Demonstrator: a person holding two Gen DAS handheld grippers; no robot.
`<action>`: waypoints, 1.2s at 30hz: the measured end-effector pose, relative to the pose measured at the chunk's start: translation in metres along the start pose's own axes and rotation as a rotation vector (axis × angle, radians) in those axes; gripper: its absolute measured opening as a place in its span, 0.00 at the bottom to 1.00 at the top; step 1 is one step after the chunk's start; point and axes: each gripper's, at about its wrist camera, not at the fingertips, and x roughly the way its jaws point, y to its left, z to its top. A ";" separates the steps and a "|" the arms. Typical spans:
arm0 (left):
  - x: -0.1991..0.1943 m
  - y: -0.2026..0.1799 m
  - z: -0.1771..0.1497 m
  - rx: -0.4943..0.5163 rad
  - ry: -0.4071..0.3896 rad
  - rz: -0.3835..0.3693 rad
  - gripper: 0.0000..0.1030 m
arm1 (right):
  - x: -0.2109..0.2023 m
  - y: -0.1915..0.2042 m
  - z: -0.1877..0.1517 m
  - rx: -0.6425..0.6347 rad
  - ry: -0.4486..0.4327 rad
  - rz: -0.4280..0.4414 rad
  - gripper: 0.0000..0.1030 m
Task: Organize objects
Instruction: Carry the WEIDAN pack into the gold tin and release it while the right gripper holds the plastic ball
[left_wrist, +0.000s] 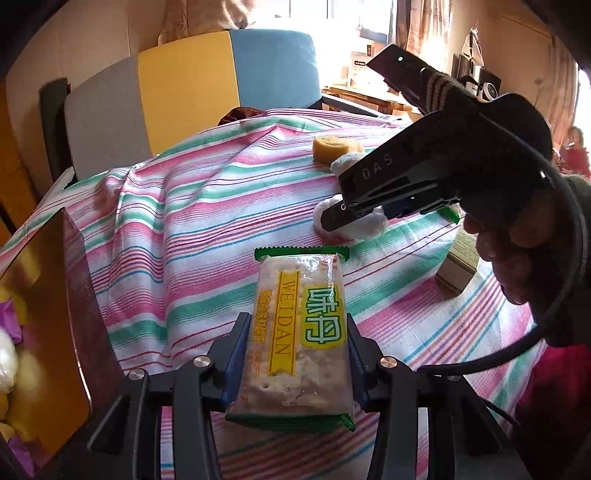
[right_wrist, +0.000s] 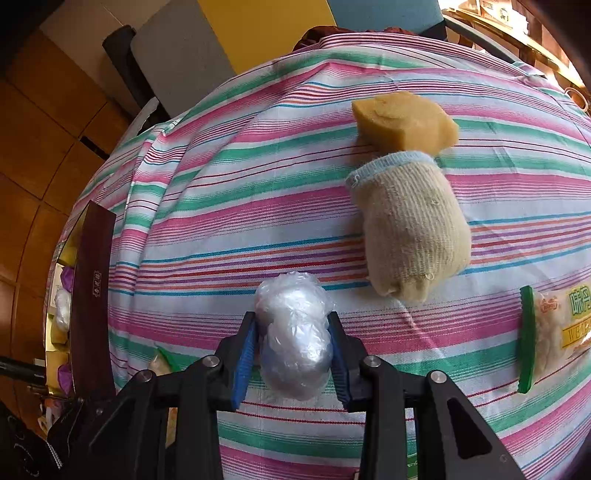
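You are working over the striped tablecloth (right_wrist: 229, 206), with the open box (left_wrist: 44, 295) sitting at its left edge, already holding several small wrapped items.

The biggest loose piece is the knitted beige sock bundle (right_wrist: 410, 225), lying well right of centre and touching the yellow sponge block (right_wrist: 402, 122) behind it. Both are looking soft and light; you could be squeezing either across its middle without harm.

Next in size, the cracker packet (left_wrist: 299, 332) is sitting lengthwise between your left gripper (left_wrist: 295, 354) fingers. The film is slick and the crackers inside are brittle, so you are wanting a light pinch across the narrow width, near the middle, not at the crimped ends. The jaws are pressing in on its 2 long edges, pinching the packet, which looks raised off the cloth at its near end.

A 2nd packet of the same kind (right_wrist: 554, 332) is lying at the right edge of the right wrist view.

Smallest, the crumpled plastic-wrap ball (right_wrist: 291, 339) is probably nearly weightless, springy and slippery; it may be squirting out if you are gripping too near its tip. Your right gripper (right_wrist: 291, 354) is closing on its waist, both blue pads (right_wrist: 243, 362) touching it, low over the cloth.
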 end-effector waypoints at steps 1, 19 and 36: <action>-0.004 0.000 -0.001 0.005 0.001 0.013 0.46 | 0.000 0.001 0.000 -0.006 0.000 -0.004 0.35; -0.110 0.104 -0.024 -0.304 -0.054 0.061 0.46 | 0.002 0.012 -0.007 -0.132 -0.017 -0.085 0.36; -0.047 0.288 -0.020 -0.667 0.084 0.292 0.46 | 0.003 0.018 -0.008 -0.181 -0.018 -0.130 0.35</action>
